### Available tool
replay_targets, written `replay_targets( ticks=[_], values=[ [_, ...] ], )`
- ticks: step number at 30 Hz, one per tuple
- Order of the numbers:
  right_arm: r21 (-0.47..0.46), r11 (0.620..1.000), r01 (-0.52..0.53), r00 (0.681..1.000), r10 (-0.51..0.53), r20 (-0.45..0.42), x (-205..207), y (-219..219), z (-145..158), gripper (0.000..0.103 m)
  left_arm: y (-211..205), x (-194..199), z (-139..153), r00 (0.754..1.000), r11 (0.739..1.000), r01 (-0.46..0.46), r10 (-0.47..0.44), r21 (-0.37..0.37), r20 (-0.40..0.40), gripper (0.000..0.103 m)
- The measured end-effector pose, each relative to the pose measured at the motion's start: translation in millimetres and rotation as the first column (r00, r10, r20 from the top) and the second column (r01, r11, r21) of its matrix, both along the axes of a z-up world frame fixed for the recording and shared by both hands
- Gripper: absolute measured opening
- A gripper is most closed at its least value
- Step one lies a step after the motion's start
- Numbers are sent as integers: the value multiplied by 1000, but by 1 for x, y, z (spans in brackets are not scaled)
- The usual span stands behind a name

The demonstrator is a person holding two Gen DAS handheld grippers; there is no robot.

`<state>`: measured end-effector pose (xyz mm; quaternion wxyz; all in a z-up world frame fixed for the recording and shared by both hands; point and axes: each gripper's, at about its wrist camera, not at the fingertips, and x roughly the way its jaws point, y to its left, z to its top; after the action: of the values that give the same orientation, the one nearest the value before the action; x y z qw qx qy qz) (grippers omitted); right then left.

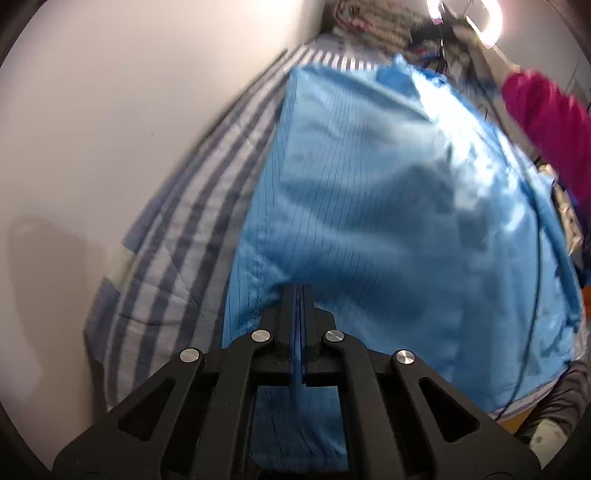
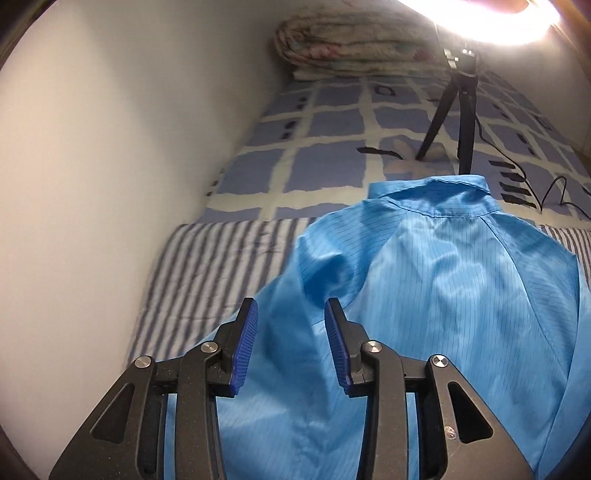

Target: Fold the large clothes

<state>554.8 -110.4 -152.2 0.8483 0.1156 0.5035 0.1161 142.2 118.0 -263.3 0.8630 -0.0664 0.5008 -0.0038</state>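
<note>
Left tool (image 1: 300, 291) nearest the lens: jaws fully together, pitched steeply down, tips on the blue garment (image 1: 369, 221). Can't tell whether any fabric is pinched between the pads. View is motion-blurred.

Right tool (image 2: 291, 306): jaws partly apart, nothing between the blue ribbed pads (image 2: 245, 343), nothing held. It also tilts down, hanging over the garment's near edge, apart from the cloth.

Garment is light blue with thin dark pinstripes, spread on the bed, collar (image 2: 436, 188) at the far end, a raised fold near the middle. It lies on a grey-and-white striped sheet (image 2: 221, 266); beyond that, a blue checked cover (image 2: 325, 122).

Farther back: black tripod (image 2: 454, 110) standing on the checked cover, just past the collar, cable (image 2: 517, 166) trailing right. Folded quilt (image 2: 351, 48) at the far end against the white wall (image 2: 110, 147). Bright ring light (image 2: 480, 14) top right. Magenta sleeve (image 1: 546, 125) at the right edge of the left view.
</note>
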Motion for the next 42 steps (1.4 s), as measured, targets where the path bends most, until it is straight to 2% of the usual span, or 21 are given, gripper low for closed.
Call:
replay_targets(
  ticks=[5, 9, 10, 11, 12, 14, 15, 17, 19, 22, 25, 27, 29, 31, 33, 34, 35, 37, 39, 40, 42],
  values=[
    [10, 1000, 10, 998, -10, -54, 22, 10, -15, 36, -1, 0, -16, 1000, 1000, 6, -5, 27, -11, 0],
    [-64, 997, 39, 990, -47, -131, 43, 18, -38, 36, -8, 2, -19, 999, 997, 27, -29, 78, 20, 0],
    [-71, 997, 44, 988, -54, -147, 49, 13, -44, 33, -8, 3, -19, 999, 996, 30, -32, 81, 24, 0],
    [-56, 997, 51, 986, -60, -156, 49, 9, -48, 10, -8, 4, -19, 999, 997, 28, -30, 78, 27, 0],
    [7, 998, 55, 985, -53, -161, 48, 0, -51, 3, -7, 5, -20, 999, 997, 27, -30, 75, 28, 0],
    [201, 976, 80, 988, -51, -147, 44, -24, -53, 3, -7, 5, -19, 999, 996, 27, -30, 80, 33, 0],
    [303, 949, 90, 991, -55, -121, 42, -36, -53, 3, -8, 6, -20, 999, 995, 30, -34, 90, 36, 0],
    [521, 846, 111, 993, -112, -30, 32, -67, -50, 3, -10, 6, -20, 998, 993, 36, -40, 110, 40, 0],
    [583, 800, 143, 983, -185, 13, 29, -84, -51, 2, -10, 6, -21, 998, 993, 36, -41, 114, 42, 0],
    [486, 853, 189, 977, -213, -6, 35, -86, -59, 3, -11, 9, -22, 998, 992, 34, -40, 117, 45, 0],
    [253, 957, 140, 988, -151, 23, 35, -67, -53, 3, -13, 11, -23, 998, 991, 36, -42, 130, 49, 0],
    [93, 986, 138, 988, -144, 64, 29, -59, -41, 3, -14, 12, -23, 998, 991, 34, -41, 129, 48, 0],
    [78, 992, 97, 989, -105, 107, 17, -52, -25, 3, -13, 12, -23, 998, 992, 31, -37, 123, 46, 0],
    [77, 997, -25, 988, 13, 156, 6, -37, -11, 5, -12, 13, -23, 998, 992, 30, -35, 120, 45, 0],
    [7, 984, -179, 971, 175, 161, -4, -6, -7, 23, -12, 12, -23, 998, 992, 30, -36, 120, 45, 0],
    [-18, 971, -240, 959, 240, 148, -7, 9, -9, 41, -12, 13, -23, 998, 992, 29, -35, 119, 45, 0],
    [-48, 953, -298, 945, 302, 124, -12, 27, -13, 48, -12, 13, -23, 998, 992, 30, -35, 121, 44, 0],
    [-22, 936, -351, 935, 352, 51, -19, 50, -23, 47, -13, 13, -23, 998, 992, 31, -37, 125, 46, 0],
    [57, 919, -391, 919, 393, -31, -29, 71, -39, 29, -13, 13, -23, 998, 991, 32, -39, 130, 47, 0],
    [53, 909, -413, 909, 415, -47, -30, 80, -48, 19, -13, 13, -23, 998, 991, 32, -38, 129, 47, 0],
    [3, 890, -457, 886, 455, -88, -33, 101, -69, 19, -12, 13, -23, 998, 992, 31, -36, 123, 46, 0]
  ],
)
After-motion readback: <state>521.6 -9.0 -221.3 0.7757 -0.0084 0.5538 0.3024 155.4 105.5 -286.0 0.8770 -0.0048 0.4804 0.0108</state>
